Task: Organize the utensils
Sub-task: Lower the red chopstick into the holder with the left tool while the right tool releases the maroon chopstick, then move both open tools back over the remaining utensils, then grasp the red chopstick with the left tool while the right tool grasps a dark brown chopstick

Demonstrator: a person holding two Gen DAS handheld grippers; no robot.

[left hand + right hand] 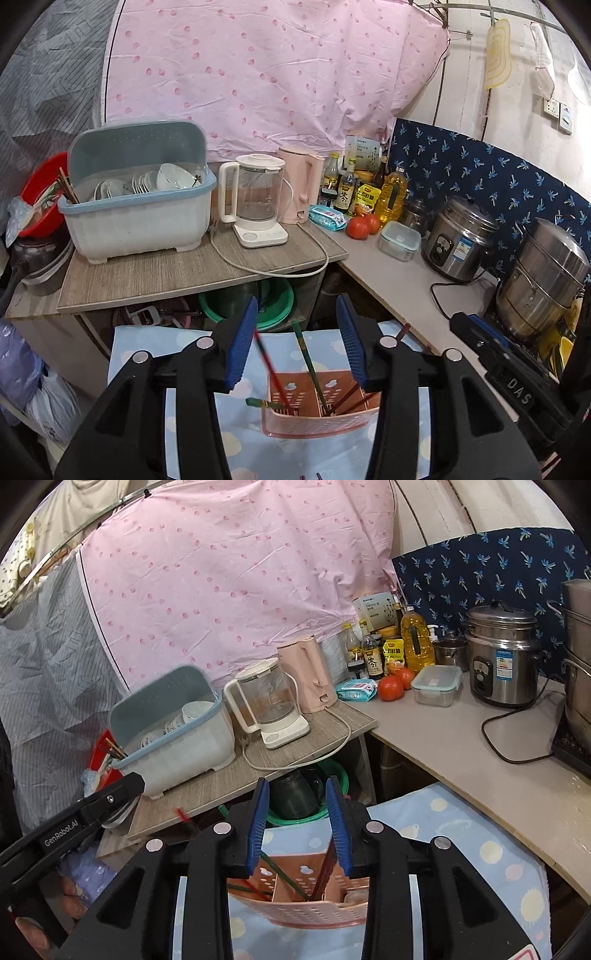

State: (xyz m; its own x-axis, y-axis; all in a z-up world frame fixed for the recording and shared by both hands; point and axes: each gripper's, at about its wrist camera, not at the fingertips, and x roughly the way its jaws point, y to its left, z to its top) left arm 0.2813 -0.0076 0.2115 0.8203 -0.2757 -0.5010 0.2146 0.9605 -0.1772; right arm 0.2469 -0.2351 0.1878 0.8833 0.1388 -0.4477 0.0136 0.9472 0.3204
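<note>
On the blue cloud-printed cloth stands the pink perforated plastic utensil basket, red and green chopsticks leaning inside. My left hand-held gripper and right hand-held gripper hover above, jaws parted, gripping nothing.

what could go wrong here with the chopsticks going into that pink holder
The red chopstick leans steeply out of the pink holder between the open left gripper pads; it might tip out. A green chopstick pokes over the holder's rim and could slide onto the blue cloth. The right gripper hangs close above and could knock the light holder.
</note>
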